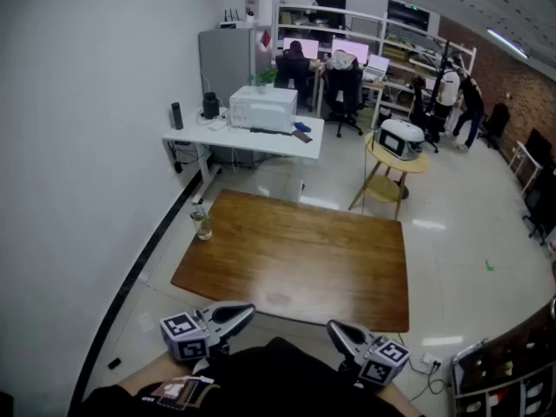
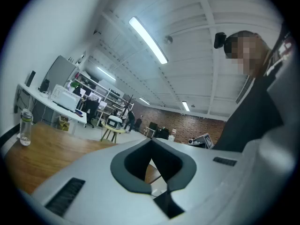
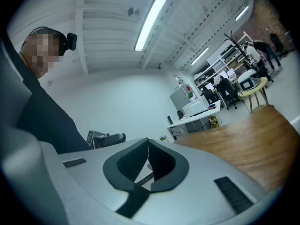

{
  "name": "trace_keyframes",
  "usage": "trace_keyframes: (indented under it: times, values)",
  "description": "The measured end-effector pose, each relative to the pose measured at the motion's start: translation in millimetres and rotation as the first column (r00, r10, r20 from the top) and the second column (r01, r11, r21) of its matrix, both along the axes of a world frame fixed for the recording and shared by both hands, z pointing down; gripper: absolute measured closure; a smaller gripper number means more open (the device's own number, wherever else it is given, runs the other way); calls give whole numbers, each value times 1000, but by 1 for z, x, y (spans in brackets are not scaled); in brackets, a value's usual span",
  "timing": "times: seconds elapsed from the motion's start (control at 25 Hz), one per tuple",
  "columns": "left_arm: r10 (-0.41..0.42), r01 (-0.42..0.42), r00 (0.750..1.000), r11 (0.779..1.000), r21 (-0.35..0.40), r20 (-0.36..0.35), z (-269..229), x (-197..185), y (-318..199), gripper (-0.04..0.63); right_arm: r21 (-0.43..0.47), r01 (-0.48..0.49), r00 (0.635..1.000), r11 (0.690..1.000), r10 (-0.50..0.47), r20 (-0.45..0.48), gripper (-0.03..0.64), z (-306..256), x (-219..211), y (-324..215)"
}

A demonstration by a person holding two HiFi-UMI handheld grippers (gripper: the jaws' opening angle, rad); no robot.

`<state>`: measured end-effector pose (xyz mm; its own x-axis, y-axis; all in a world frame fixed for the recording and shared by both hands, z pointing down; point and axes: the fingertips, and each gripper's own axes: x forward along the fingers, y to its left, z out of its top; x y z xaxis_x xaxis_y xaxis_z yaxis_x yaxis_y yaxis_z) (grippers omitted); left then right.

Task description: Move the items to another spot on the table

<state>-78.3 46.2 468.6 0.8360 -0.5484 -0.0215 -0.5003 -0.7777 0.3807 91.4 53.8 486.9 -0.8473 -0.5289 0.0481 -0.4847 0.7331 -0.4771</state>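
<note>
Pale glossy floor tiles surround the rectangular brown wooden table (image 1: 295, 259), whose varnished top reflects the ceiling lights and carries only 1 thing that we can see. That is the clear plastic bottle with a pale cap (image 1: 201, 221), which stands upright at the far left corner, close to the edge and well apart from both tools.

We hold the grey left gripper (image 1: 249, 310) and the grey right gripper (image 1: 333, 327) low against our dark clothing, at the near edge of the table. Each has its 2 jaws pressed together with nothing between them, and the dark pads meet in a closed seam in both gripper views.

We judge that the reach has not begun. The left gripper is on the bottle's side, so it looks like the natural choice. To do it well, we should spread the jaws before we arrive. We should then come in level from the table side, so a nudge cannot push the bottle off the corner.

Its round, smooth wall will probably slip or roll in a loose pinch. A firm hold at mid-height on the cylinder should keep it upright while we carry it to open wood nearer the middle.
</note>
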Motion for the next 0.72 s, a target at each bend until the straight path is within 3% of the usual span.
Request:
trace_keyframes:
  times: [0.24, 0.4, 0.56, 0.72]
  values:
    - [-35, 35, 998, 999, 7, 60, 11, 33, -10, 595, 32, 20, 996, 999, -17, -83, 597, 7, 31, -12]
    - [-57, 58, 997, 998, -14, 59, 14, 36, -27, 595, 51, 60, 991, 997, -53, -121, 594, 8, 28, -30]
    - [-102, 102, 991, 995, -2, 85, 12, 4, -51, 595, 74, 100, 983, 992, -86, -164, 592, 9, 0, -58]
    - [-166, 166, 982, 986, 8, 95, 18, -69, -88, 595, 88, 132, 976, 987, -114, -183, 560, 7, -61, -102]
